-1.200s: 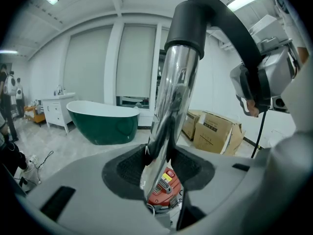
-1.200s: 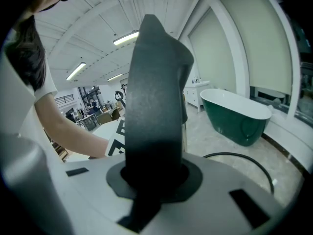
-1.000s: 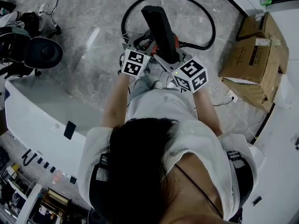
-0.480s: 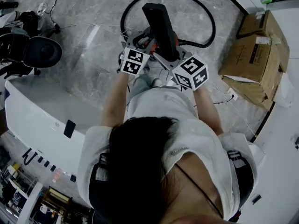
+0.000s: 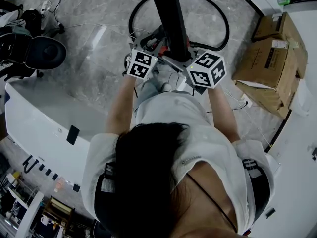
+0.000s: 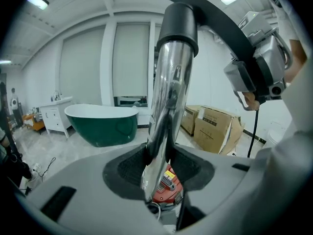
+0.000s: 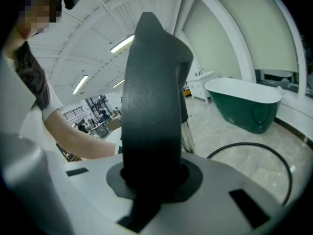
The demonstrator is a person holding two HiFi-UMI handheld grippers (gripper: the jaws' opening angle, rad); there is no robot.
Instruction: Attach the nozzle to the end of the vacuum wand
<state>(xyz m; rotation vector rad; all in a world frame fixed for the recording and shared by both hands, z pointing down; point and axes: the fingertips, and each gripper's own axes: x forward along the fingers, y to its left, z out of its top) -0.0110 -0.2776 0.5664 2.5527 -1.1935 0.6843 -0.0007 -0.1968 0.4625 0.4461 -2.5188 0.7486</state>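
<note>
Left gripper view: chrome wand [image 6: 166, 97] rises nearly upright into black nozzle [image 6: 178, 21].

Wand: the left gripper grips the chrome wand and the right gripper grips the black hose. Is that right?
Not quite. The right gripper grips the black nozzle, not the hose, which lies looped on the floor; the right gripper view shows this. The left gripper does grip the chrome wand.

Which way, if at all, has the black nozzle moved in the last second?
Yes, slightly: the nozzle has swung its far end up the head view, closer to the black hose loop on the floor.
</note>
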